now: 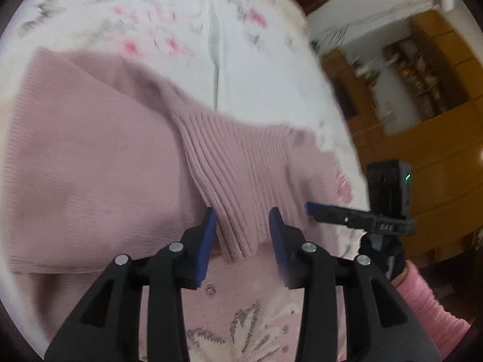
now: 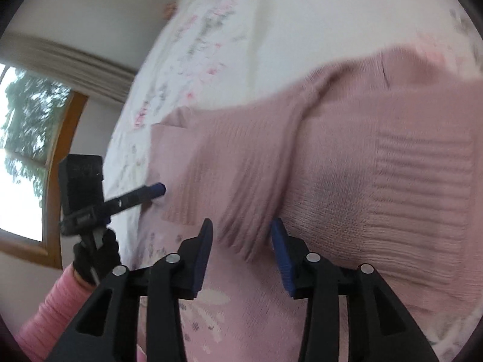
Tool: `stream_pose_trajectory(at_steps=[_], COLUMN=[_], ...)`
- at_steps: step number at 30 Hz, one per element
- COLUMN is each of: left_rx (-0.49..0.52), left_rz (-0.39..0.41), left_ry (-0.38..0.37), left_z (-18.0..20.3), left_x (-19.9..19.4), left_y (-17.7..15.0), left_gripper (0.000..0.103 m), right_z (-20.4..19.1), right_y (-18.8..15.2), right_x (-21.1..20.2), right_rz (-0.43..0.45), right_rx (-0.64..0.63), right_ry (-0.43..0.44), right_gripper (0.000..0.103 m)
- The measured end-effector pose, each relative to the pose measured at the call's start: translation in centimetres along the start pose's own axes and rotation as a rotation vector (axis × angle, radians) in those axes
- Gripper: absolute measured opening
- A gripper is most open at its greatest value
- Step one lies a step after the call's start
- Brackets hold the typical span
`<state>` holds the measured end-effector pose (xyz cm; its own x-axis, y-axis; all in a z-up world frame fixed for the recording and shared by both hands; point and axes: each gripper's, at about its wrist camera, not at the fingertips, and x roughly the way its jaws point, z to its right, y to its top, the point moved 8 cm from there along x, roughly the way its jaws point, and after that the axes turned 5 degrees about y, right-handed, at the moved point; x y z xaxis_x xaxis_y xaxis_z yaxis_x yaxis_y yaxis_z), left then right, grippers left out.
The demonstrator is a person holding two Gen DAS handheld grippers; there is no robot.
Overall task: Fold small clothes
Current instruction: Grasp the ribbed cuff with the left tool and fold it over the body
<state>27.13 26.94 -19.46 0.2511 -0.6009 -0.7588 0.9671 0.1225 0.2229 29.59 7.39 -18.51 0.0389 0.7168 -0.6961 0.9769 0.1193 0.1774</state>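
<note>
Item: pink knit sweater (image 1: 99, 157), ribbed cuffs, soft and limp, spread across frame centre on a floral bed (image 1: 259, 69).
Left gripper (image 1: 243, 235): fingers apart, straddling a ribbed cuff (image 1: 238, 181), not clamped.
Right gripper (image 2: 241, 241): likewise.
Risk: a shallow pinch may slip off the stretchy rib, or catch the bedcover beneath.

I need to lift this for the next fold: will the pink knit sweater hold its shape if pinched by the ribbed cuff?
Probably not: the pink knit sweater already drapes in soft folds, so it should sag. The ribbed cuff looks stretchy and grippy between the left tongs, so unlikely to slip.
</note>
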Motion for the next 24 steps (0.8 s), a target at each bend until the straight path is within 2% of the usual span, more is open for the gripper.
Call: stream_pose_trajectory(at_steps=[3, 4, 5, 6, 7, 11, 15, 17, 20, 21, 23, 24], left_rx=[-0.024, -0.032, -0.036, -0.038, -0.036, 0.019, 0.031, 0.037, 0.028, 0.027, 0.03, 0.034], left_rz=[-0.063, -0.08, -0.081, -0.087, -0.086, -0.044, -0.066, -0.088, -0.077, -0.072, -0.055, -0.045], left_ry=[0.005, 0.003, -0.002, 0.005, 0.013, 0.07, 0.105, 0.111, 0.115, 0.119, 0.136, 0.151], left_z=[0.1, 0.0, 0.0, 0.0, -0.1, -0.4, -1.8, -2.2, -2.2, -2.1, -1.7, -1.5], left_x=[2.2, 2.8, 3.0, 3.2, 3.3, 2.0, 1.5, 2.0, 1.6, 1.3, 0.2, -0.3], left_y=[-0.7, -1.0, -1.1, -1.2, -1.2, -1.2, -1.6, -2.1, -2.4, -2.6, -3.5, -4.1], left_gripper=[0.035, 0.027, 0.022, 0.012, 0.008, 0.007, 0.007, 0.008, 0.012, 0.016, 0.03, 0.041], right_z=[0.5, 0.5, 0.4, 0.2, 0.1, -0.3, 0.7, 1.4, 1.1, 0.8, 0.1, -0.1], right_y=[0.0, 0.0, -0.1, -0.3, -0.3, -0.7, -1.9, -2.6, -2.3, -2.4, -3.0, -3.6], right_x=[0.9, 1.0, 1.0, 1.1, 1.1, -0.1, 0.2, 0.9, 1.3, 0.9, -0.5, -1.3], right_rz=[-0.005, -0.006, -0.008, -0.016, -0.018, -0.002, -0.036, -0.054, -0.045, -0.033, 0.009, 0.025], right_rx=[0.027, 0.027, 0.021, 0.002, -0.015, -0.05, -0.058, -0.056, -0.071, -0.077, -0.091, -0.1], right_ry=[0.014, 0.023, 0.03, 0.023, 0.009, 0.001, -0.051, -0.082, -0.095, -0.104, -0.136, -0.145], right_gripper=[0.041, 0.037, 0.026, 0.015, 0.014, 0.011, 0.01, 0.009, 0.01, 0.014, 0.02, 0.021])
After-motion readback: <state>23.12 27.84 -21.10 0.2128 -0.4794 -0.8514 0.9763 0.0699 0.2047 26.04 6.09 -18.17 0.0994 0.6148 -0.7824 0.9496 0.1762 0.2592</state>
